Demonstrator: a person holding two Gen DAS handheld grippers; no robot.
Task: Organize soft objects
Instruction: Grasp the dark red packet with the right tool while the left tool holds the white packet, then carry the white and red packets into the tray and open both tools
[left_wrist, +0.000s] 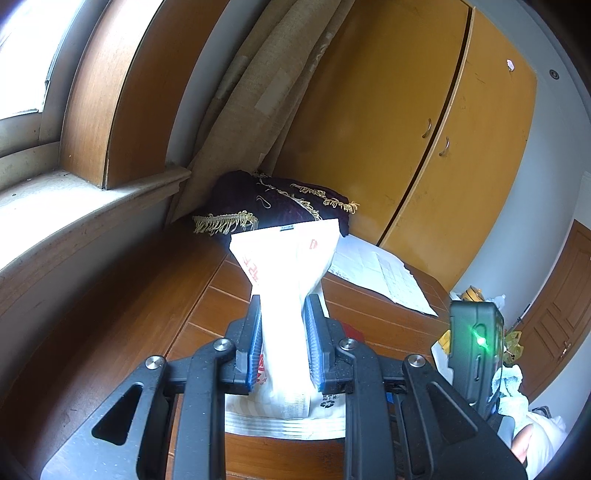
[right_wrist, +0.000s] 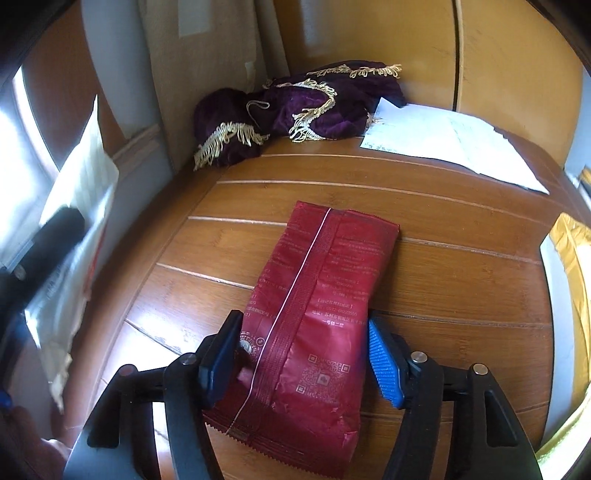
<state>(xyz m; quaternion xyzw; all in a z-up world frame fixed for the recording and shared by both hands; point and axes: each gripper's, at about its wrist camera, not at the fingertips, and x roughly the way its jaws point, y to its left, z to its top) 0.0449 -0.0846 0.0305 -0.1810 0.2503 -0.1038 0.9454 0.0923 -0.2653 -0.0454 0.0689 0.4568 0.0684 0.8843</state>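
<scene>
While clamped, left tongs (left_wrist: 282, 314) raised.

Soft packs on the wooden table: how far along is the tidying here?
Nothing looks sorted yet. The left claw is shut on a white pack, lifted upright. The right claw straddles a red pack lying flat, jaws open. Left: placing both, perhaps also the purple cloth.

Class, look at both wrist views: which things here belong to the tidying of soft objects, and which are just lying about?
Part of the job:
- white pack, pinched in the left gripper
- red pack, lying between the open fingers of the right gripper

Lying about:
- purple fringed cloth, possibly soft goods for later
- paper sheets
- wooden table
- wardrobe
</scene>
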